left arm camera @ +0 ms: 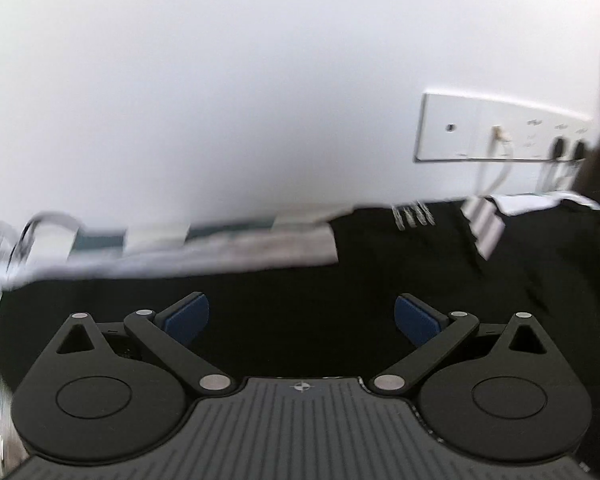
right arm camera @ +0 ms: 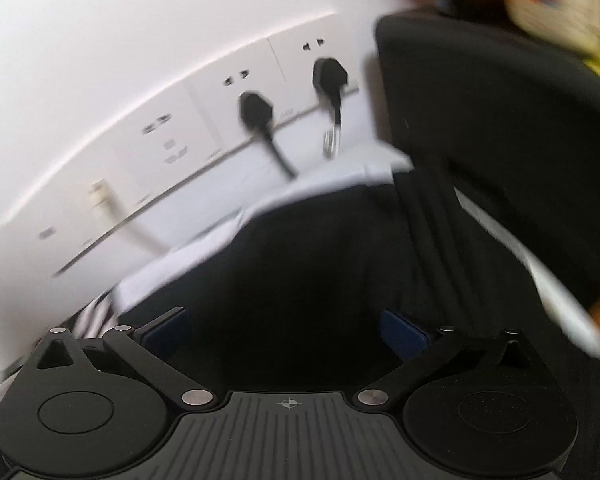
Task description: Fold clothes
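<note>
Wall [left arm camera: 260,80]: white, with a socket strip [right arm camera: 204,120] and plugs.
Black garment [left arm camera: 319,280]: spread below both grippers, over a striped cloth [left arm camera: 228,240].
Progress: blur hides the folds; probably some folding remains.
Left gripper [left arm camera: 301,318]: jaws wide, holding nothing.
Right gripper [right arm camera: 286,334]: jaws wide, empty, above the garment.

We face a plain white wall [left arm camera: 260,80] with a long white socket panel [right arm camera: 172,128]; two black plugs [right arm camera: 256,108] sit in it.
</note>
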{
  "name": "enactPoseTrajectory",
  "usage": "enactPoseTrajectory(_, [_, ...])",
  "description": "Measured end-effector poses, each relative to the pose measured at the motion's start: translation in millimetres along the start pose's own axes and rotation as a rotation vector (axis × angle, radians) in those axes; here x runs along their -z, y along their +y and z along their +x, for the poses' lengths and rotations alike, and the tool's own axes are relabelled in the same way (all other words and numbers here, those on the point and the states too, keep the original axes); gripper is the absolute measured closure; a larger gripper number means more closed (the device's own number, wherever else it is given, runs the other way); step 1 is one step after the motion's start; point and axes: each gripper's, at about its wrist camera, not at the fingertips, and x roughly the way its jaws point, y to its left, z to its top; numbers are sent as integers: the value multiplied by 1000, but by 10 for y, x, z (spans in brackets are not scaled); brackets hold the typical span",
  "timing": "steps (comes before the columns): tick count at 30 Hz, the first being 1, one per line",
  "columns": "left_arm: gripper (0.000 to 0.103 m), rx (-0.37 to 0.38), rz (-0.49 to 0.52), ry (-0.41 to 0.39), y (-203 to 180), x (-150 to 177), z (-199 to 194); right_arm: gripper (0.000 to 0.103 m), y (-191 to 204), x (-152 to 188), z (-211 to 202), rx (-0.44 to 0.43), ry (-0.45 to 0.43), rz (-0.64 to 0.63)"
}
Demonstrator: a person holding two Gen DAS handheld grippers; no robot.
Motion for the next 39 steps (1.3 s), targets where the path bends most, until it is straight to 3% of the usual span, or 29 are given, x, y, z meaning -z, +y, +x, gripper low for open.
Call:
enactPoseTrajectory(3, [1, -2, -25, -17, 184, 550, -599, 1, -2, 440, -448, -13, 36, -10])
enactPoseTrajectory(7, [1, -18, -40, -24, 486, 1278, -1425, 1, 223, 1228, -1088, -17, 82, -150])
enactPoseTrajectory(10, [1, -24, -65, -28, 733, 1795, -1921, 1, 338, 1684, -1346, -2, 116, -225])
enactPoseTrajectory(17, [1, -30, -180, 4, 1016, 2776, -2660, 1, 697, 2531, -1924, 8, 198, -343])
enactPoseTrajectory(21, [1, -19, -136, 17, 880, 3067, -2681, 1, 883, 2780, -2082, 10, 226, -423])
enactPoseTrajectory(28, [1, -24, 122, 22, 469, 3447, -2259, 1, 1122, 2973, -2192, -14, 247, -504])
enactPoseTrajectory(35, [1, -1, 223, 90, 592, 3778, -1722, 1, 1279, 3030, -2290, -34, 242, -567])
enactPoseTrajectory(39, [1, 47, 290, 101, 614, 3929, -1516, 1, 1248, 3041, -2268, -26, 257, -537])
